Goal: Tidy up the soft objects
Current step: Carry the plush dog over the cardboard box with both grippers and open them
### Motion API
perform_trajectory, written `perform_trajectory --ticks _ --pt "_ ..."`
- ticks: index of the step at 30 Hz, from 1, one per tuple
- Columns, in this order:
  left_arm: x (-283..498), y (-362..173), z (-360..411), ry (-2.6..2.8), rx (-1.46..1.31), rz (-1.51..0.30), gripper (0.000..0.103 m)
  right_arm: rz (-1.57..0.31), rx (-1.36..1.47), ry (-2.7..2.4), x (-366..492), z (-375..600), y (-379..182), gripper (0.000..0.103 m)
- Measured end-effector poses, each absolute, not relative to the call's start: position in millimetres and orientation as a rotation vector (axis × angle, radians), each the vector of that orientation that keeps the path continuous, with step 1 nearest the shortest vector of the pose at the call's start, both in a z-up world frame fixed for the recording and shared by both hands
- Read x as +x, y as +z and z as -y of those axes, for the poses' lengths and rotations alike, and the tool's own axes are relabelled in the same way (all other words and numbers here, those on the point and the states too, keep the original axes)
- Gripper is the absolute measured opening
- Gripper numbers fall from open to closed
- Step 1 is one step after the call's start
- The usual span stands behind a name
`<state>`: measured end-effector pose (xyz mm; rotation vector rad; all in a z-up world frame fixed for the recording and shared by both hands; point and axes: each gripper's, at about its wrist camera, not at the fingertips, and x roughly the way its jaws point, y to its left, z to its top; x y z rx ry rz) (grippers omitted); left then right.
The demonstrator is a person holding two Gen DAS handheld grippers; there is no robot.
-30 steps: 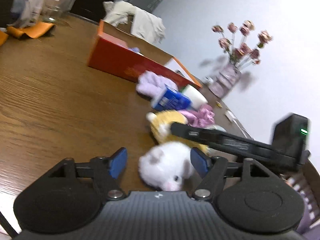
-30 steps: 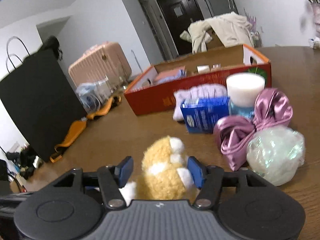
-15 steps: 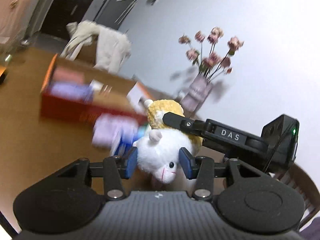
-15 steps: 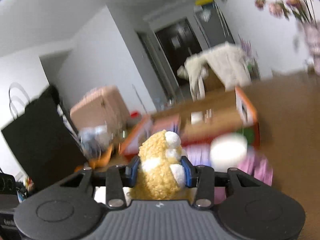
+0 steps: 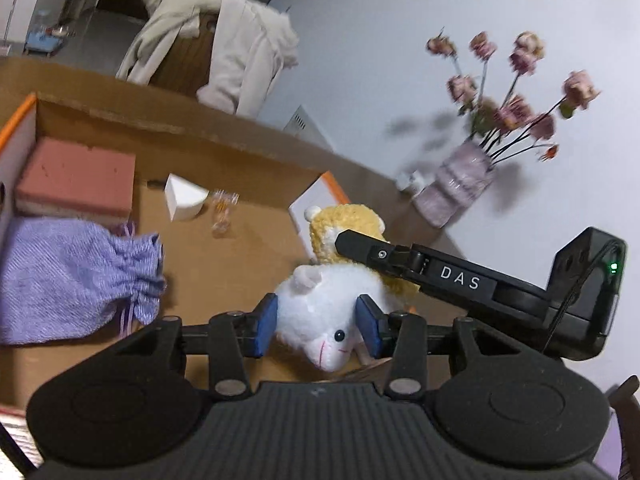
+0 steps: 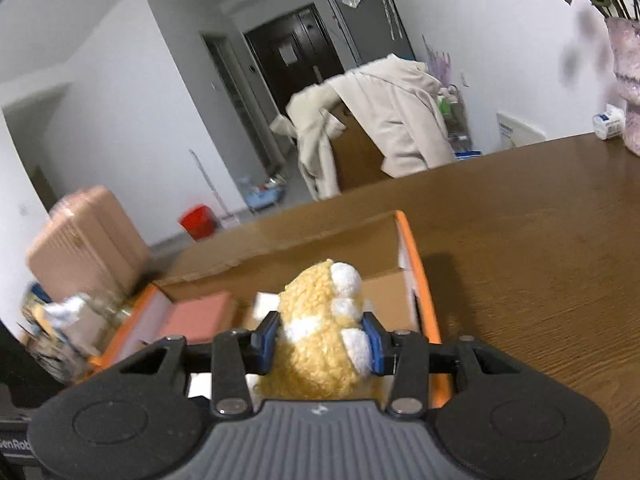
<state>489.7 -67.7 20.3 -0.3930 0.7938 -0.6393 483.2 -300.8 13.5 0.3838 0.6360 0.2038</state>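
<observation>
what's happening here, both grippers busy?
Yes. The left gripper is shut on a white plush, and the right gripper is shut on a yellow plush. Both toys hang side by side over the open cardboard box, which already holds a purple drawstring bag and a pink sponge block. Neither toy is released.

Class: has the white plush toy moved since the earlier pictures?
Yes. The white plush toy, earlier on the table short of the cardboard box, now hangs in the left gripper over the box's open interior.
</observation>
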Motion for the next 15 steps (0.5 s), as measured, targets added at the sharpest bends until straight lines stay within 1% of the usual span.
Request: perform_trajectory --ticks 2,5,6,9,13,15 --pt "492 12 71 -0.623 -0.371 -0.803 0.044 -0.654 0.345 0.181 485 296 6 0.044" --pt "489 8 72 -0.617 -0.322 -0.789 0.045 -0.664 0.304 0.173 484 290 1 0.043" --pt "487 9 72 -0.617 -0.316 -0.786 0.046 -0.664 0.295 0.168 482 290 3 0.046" --pt "476 18 68 -0.603 -0.284 -0.751 0.048 -0.634 0.253 0.144 476 291 12 0.046" --pt "453 43 53 -0.562 -0.25 -0.687 0.054 -0.577 0.25 0.153 458 301 39 0.047" --pt "435 57 45 -0.518 -0.216 -0.645 0.06 -0.551 0.233 0.167 441 304 55 0.049"
